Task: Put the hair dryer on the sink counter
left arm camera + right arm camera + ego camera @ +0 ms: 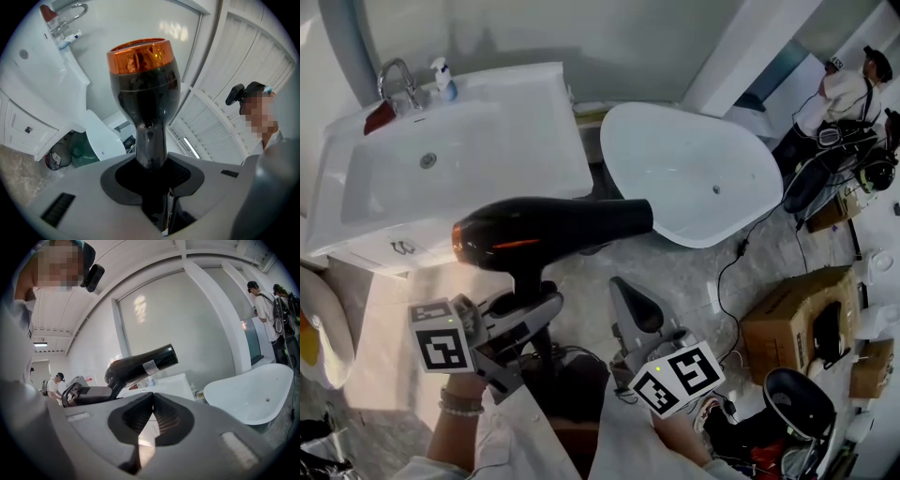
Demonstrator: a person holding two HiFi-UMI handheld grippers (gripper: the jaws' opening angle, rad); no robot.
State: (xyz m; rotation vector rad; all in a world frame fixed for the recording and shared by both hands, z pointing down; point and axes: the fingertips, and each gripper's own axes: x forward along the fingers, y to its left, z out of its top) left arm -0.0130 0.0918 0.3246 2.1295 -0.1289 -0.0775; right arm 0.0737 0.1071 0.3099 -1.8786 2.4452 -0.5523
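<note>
One hair dryer (548,230) is held by its handle, judged the apt hold, in the left hand-held gripper (532,305), mid-frame below the desk (553,122); the right hand-held gripper (152,397) is closed, empty. Rigid, slick, top-heavy handling is expected.

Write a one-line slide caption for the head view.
Left gripper holds the black hair dryer by its handle near the white sink counter; right gripper shut, empty.
</note>
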